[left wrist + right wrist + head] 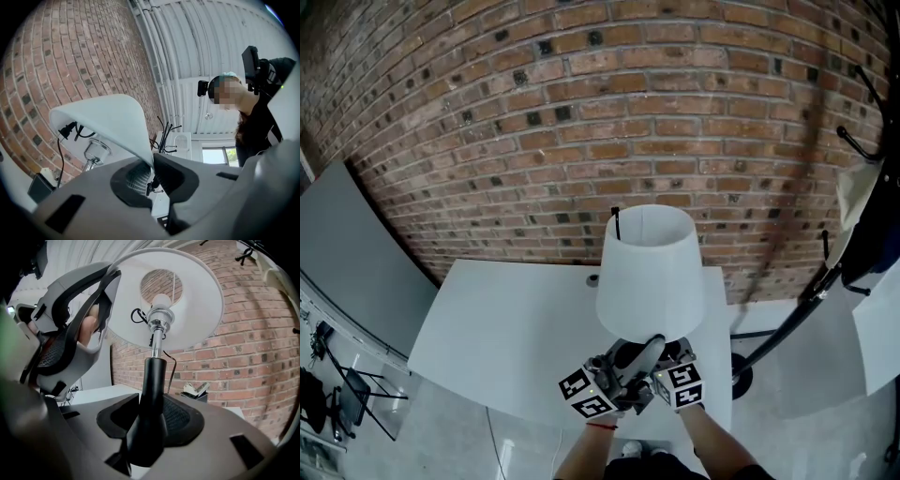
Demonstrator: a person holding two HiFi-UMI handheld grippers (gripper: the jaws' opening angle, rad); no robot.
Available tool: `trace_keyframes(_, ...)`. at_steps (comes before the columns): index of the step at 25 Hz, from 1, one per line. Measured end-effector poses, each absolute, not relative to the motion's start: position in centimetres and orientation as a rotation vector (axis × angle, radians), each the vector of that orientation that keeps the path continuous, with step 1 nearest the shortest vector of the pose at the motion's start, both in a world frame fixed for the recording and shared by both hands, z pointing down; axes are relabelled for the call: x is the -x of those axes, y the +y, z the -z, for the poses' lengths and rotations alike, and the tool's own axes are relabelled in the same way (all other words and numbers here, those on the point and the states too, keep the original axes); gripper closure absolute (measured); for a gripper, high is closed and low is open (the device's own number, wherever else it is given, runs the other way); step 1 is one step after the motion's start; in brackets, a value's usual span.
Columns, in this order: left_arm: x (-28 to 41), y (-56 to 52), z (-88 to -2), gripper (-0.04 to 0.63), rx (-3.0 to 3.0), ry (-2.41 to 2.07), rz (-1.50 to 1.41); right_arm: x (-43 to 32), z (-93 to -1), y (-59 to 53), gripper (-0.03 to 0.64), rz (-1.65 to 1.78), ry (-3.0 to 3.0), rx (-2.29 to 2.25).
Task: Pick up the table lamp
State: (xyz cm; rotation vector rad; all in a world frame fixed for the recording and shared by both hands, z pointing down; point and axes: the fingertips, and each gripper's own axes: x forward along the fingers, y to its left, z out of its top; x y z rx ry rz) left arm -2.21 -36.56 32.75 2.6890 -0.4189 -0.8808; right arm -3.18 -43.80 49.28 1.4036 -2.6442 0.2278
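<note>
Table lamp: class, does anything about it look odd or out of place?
Yes. The left gripper pinches the thin lower rim of the white shade, an odd hold on a flimsy part; the right gripper clamps the black stem.

The lamp shade (651,272) is smooth matt white; its stem (151,399) black with a soft sheen, its socket (158,319) polished metal. The brick wall (534,122) is rough — the table (516,328) smooth, matt white.

Forearms (586,457) close together, left gripper (152,169) pinched on lamp shade (110,119) rim, right gripper (151,414) clamped round lamp stem (153,378)
</note>
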Motion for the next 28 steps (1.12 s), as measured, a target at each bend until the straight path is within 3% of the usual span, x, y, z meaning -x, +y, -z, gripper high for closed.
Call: trace_keyframes(28, 2.6, -34.9, -22.8, 0.569, -2.865, -0.396, 0.933, 4.0, -38.1, -44.3, 0.457, -0.008, -2.765, -1.422)
